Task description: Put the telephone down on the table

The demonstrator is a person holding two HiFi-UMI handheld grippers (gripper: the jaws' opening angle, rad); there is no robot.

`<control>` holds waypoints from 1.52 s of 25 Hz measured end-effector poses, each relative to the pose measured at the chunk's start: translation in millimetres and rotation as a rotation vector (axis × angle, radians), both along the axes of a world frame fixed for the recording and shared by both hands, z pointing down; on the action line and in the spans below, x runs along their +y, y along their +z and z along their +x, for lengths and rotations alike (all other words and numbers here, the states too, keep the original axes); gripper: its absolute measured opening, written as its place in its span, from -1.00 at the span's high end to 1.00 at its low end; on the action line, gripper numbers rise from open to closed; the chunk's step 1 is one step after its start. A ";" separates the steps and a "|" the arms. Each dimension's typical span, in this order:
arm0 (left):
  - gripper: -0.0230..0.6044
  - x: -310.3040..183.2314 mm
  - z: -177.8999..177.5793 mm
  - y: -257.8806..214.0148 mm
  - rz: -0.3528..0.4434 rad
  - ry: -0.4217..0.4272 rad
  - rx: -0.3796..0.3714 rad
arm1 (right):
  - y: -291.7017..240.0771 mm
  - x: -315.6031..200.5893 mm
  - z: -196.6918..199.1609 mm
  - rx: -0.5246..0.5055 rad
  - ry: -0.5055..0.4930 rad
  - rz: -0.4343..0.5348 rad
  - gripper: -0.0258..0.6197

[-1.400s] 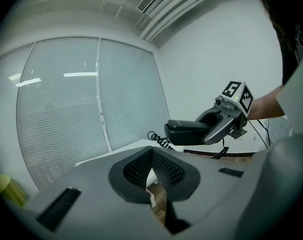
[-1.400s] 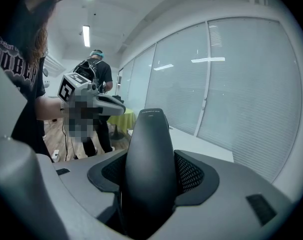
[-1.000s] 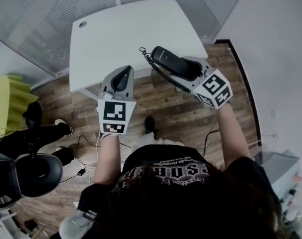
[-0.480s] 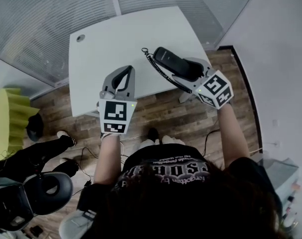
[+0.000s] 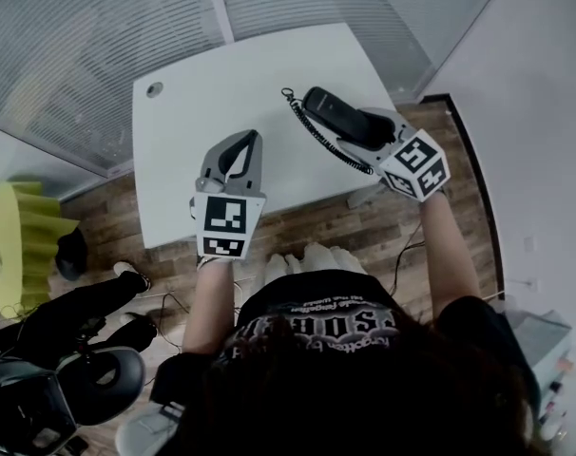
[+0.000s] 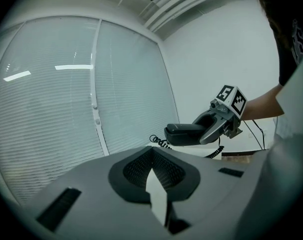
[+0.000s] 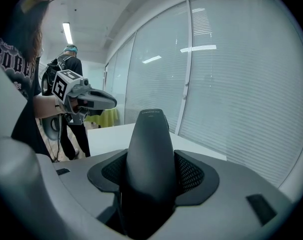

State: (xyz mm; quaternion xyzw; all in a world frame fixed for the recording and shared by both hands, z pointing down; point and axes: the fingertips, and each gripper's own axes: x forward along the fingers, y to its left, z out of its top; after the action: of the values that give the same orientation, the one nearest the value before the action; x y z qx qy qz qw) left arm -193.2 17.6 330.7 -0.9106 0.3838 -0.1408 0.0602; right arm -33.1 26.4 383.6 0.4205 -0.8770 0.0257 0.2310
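Since the right tool [image 5: 356, 133] pinches the telephone [image 7: 150, 151] clear above the worktop [image 5: 188, 88], setting-down seems pending; left tool [image 5: 241, 148], beside it, is pressed together, empty.

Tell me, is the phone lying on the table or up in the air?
Up in the air. The right gripper is shut on the telephone, holding it above the white table, cord dangling.

The white table [image 5: 221, 79] before me stood on the wooden floor [image 5: 103, 221], a round grommet [image 5: 154, 89] near its far left corner.
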 end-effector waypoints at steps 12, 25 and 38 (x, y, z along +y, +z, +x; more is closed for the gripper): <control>0.92 -68.5 36.9 13.5 -0.017 -0.086 -0.014 | 15.5 -81.1 39.0 -0.008 -0.084 -0.026 0.03; 0.92 -131.0 109.1 17.1 -0.044 -0.214 -0.009 | 31.5 -160.6 107.3 0.050 -0.226 -0.072 0.03; 0.92 -206.9 152.4 56.8 -0.162 -0.314 -0.052 | 71.8 -278.1 141.9 0.092 -0.376 -0.154 0.03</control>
State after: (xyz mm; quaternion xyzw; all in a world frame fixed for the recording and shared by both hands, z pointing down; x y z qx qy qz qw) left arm -40.8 -189.3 387.5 -0.8373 0.5072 -0.2024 -0.0265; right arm 108.7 -251.7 455.3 0.2313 -0.9240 0.0297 0.3029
